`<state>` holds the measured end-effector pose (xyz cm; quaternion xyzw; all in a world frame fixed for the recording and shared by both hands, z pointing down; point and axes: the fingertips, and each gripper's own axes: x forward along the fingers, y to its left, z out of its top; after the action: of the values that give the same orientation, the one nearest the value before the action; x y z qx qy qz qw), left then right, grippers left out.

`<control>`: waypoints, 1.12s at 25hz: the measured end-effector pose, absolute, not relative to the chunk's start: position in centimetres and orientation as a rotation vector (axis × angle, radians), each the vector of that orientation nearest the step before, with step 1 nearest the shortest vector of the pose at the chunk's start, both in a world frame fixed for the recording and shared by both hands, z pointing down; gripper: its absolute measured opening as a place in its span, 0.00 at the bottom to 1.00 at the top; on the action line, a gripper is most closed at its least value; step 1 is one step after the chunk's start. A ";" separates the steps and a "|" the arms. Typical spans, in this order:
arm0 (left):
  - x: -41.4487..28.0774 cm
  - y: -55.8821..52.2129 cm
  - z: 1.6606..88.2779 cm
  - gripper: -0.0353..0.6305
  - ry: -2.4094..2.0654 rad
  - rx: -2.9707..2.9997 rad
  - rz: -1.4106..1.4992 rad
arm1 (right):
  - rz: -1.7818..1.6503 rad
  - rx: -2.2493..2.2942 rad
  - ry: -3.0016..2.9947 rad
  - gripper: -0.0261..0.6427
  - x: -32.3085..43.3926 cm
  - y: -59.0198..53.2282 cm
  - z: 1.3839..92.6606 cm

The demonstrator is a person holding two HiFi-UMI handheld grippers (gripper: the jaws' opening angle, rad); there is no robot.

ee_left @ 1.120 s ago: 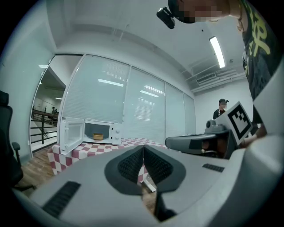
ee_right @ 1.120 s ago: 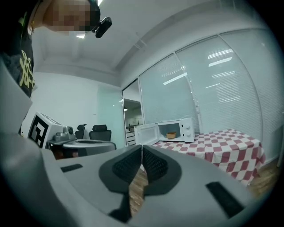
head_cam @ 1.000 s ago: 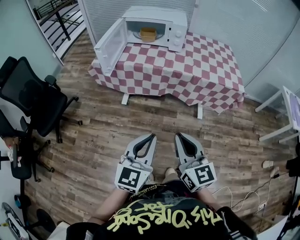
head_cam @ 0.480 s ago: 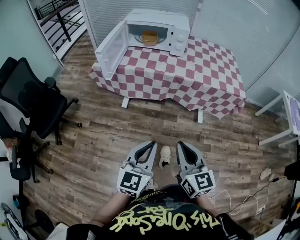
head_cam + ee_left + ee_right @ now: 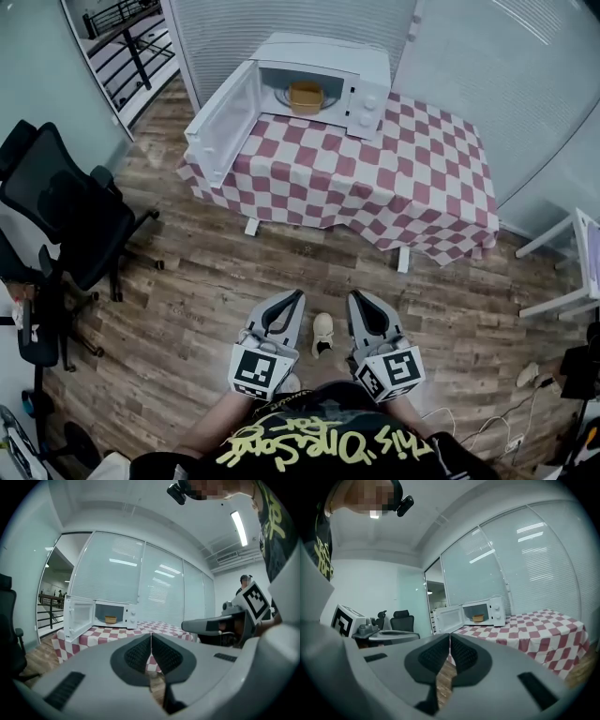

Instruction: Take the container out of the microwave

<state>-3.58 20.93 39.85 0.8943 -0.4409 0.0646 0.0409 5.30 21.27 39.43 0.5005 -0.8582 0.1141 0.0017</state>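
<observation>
Container [image 5: 306, 96]: inside microwave [image 5: 323, 66] on bench [image 5: 412, 178]; door [image 5: 223, 103] open.
Left gripper [image 5: 296, 296]: fingers together, empty.
Right gripper [image 5: 355, 296]: fingers together, empty.
Progress: container untouched; approach, grasp and withdrawal all left.

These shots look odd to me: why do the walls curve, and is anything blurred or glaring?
Head view: wide lens bends the floor planks; even light, sharp. Left gripper view: fisheye, dark corners; the left gripper looms soft up close, ceiling lamps mirror in the glass wall. Right gripper view: same curving; microwave small but clear.
</observation>
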 end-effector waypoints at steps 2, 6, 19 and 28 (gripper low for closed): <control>-3.2 18.9 39.8 0.07 -1.364 2.736 0.206 | 0.371 1.561 -2.699 0.06 5.7 19.4 39.6; -1.7 14.5 39.4 0.07 -1.377 2.739 0.200 | 0.390 1.539 -2.707 0.06 7.1 15.1 39.7; 1.1 3.4 37.5 0.07 -1.501 2.697 0.184 | 0.342 1.416 -2.783 0.06 9.7 3.6 37.1; 1.6 0.6 36.4 0.07 -1.559 2.677 0.134 | 0.293 1.312 -2.818 0.06 9.1 0.5 36.5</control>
<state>1.60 0.59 36.40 0.8632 -0.5026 0.0433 0.0205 9.09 0.46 36.53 0.4202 -0.9025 0.0940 0.0096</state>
